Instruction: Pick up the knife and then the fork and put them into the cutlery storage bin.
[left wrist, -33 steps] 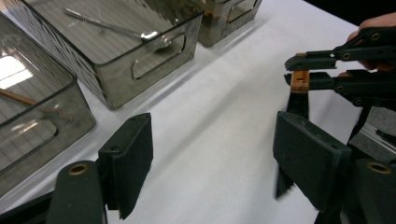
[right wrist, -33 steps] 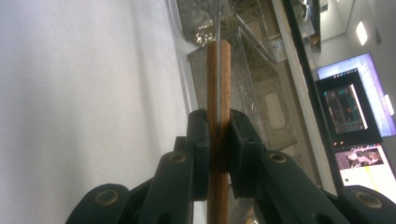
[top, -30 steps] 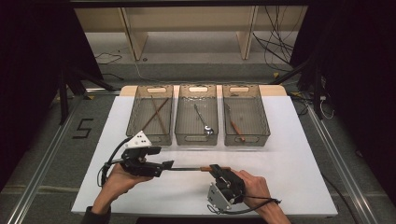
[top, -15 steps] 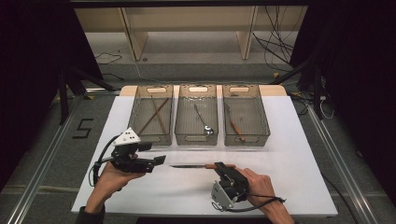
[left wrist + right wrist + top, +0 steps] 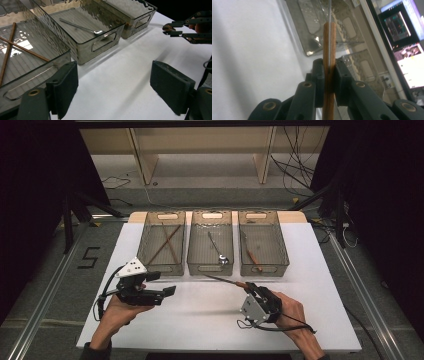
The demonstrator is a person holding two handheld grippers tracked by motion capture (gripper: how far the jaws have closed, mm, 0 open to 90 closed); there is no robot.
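Wood-handled knife point(image 5: 227, 282) sits clamped in my right gripper point(image 5: 250, 289) in the high view, handle between the jaws, blade pointing up and left toward the middle bin point(image 5: 210, 268) and ending just short of its near wall, above the white table point(image 5: 320, 285). My left gripper point(image 5: 165, 291) hovers over the table's left part, near the left bin point(image 5: 161, 265), well apart from the knife. Its jaws have just been opening and nothing is between them. Chopsticks point(image 5: 167, 242) lie crossed in the left bin, a spoon point(image 5: 218, 249) in the middle one, and another knife point(image 5: 250, 252) in the right bin point(image 5: 262, 267).

From the left gripper view, I see my own two pads point(image 5: 63, 87) spread wide over bare table, released, with the chopsticks point(image 5: 22, 48) in the bin at left and the spoon point(image 5: 82, 27) in the next. Farther off at upper right, the right gripper point(image 5: 172, 28) pinches the brown handle.

From the right gripper view, the jaws press on both sides of the handle point(image 5: 329, 62), which runs straight up between them; the thin blade goes on toward a bin point(image 5: 337, 30) beyond.
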